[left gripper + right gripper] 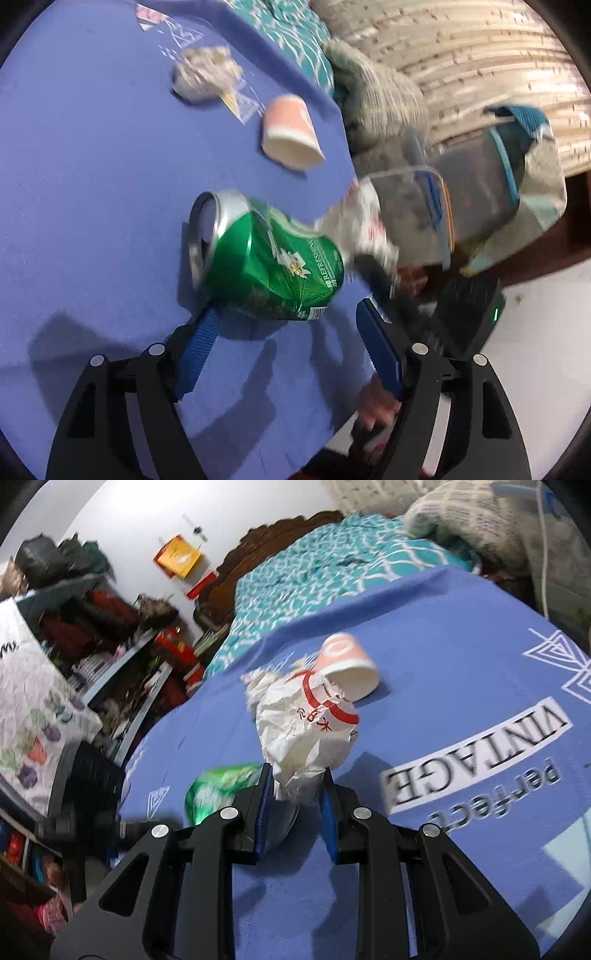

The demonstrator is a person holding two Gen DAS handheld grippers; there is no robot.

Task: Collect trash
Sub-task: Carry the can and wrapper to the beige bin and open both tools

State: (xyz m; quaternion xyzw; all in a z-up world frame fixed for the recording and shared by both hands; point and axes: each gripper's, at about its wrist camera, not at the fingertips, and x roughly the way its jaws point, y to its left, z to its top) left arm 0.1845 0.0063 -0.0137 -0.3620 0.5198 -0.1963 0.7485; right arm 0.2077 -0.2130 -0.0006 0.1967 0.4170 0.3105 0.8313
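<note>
A dented green can [269, 258] lies on its side on the blue cloth [92, 184], just ahead of my open left gripper [286, 314]; its blue fingers straddle the can's near end without closing. The can shows blurred in the right wrist view [221, 786]. My right gripper [297, 786] is shut on a crumpled white paper wrapper with red print [306, 731], held above the cloth; the wrapper also appears beside the can in the left wrist view [358, 229]. A pink paper cup [290, 129] lies on its side beyond [349, 664]. A crumpled grey paper ball [207, 74] lies farther back.
The cloth's right edge [343, 122] drops off to a bed with a teal cover [314, 568] and a grey pillow [373, 92]. A clear plastic bin [461, 206] sits beyond the edge. Cluttered shelves [92, 627] stand at the left in the right wrist view.
</note>
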